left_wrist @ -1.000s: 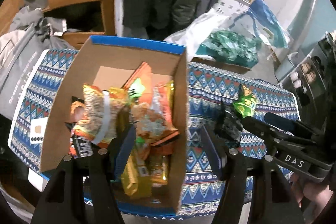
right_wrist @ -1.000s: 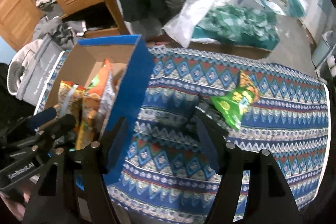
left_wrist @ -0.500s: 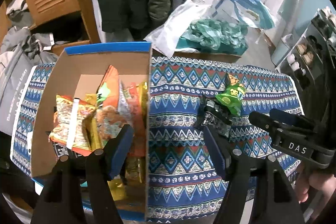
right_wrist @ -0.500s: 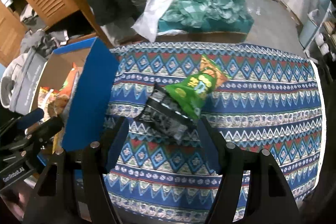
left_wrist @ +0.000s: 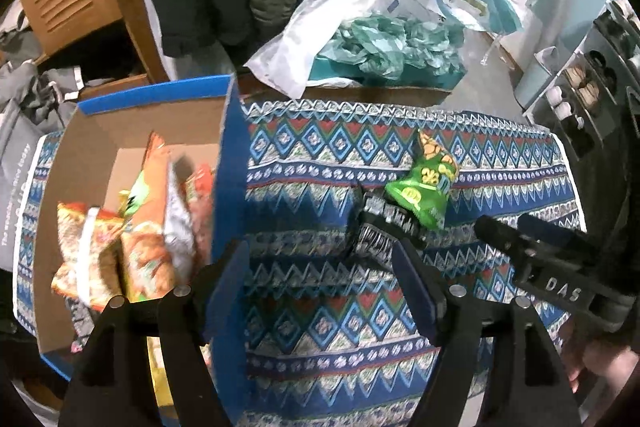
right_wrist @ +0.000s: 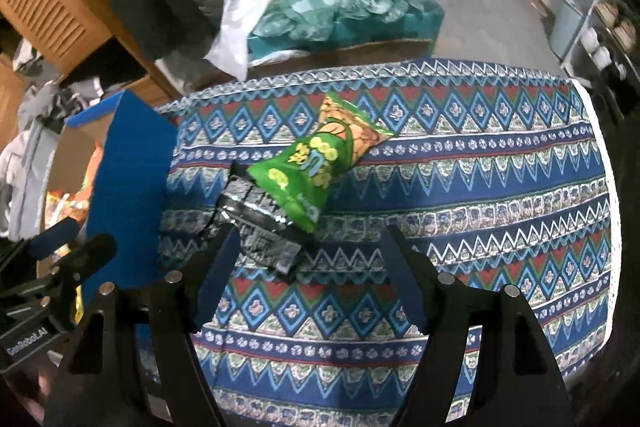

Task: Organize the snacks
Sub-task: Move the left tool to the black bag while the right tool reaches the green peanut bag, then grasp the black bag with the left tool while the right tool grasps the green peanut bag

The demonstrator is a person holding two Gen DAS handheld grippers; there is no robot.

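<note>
While both grippers point down at the patterned cloth, the scene reads so, every place given from the cardboard box:
Cardboard box (left_wrist: 132,131): blue outside, brown inside, on the patterned cloth (left_wrist: 340,155), its near blue wall standing upright.
Boxed snacks (left_wrist: 132,227): orange and silver packets leaning together inside the box.
Green snack bag (right_wrist: 316,167): on the cloth, well clear of the box on its blue-wall side, its lower end lapping over the dark packet.
Dark packet (right_wrist: 256,223): flat on the cloth between the box wall and the green bag.
Left gripper (left_wrist: 320,267): jaws opening, nothing between them; its left finger just beside the box's blue wall.
Right gripper (right_wrist: 310,259): jaws opening, nothing clamped; the dark packet's edge lies just beyond its left finger.
</note>
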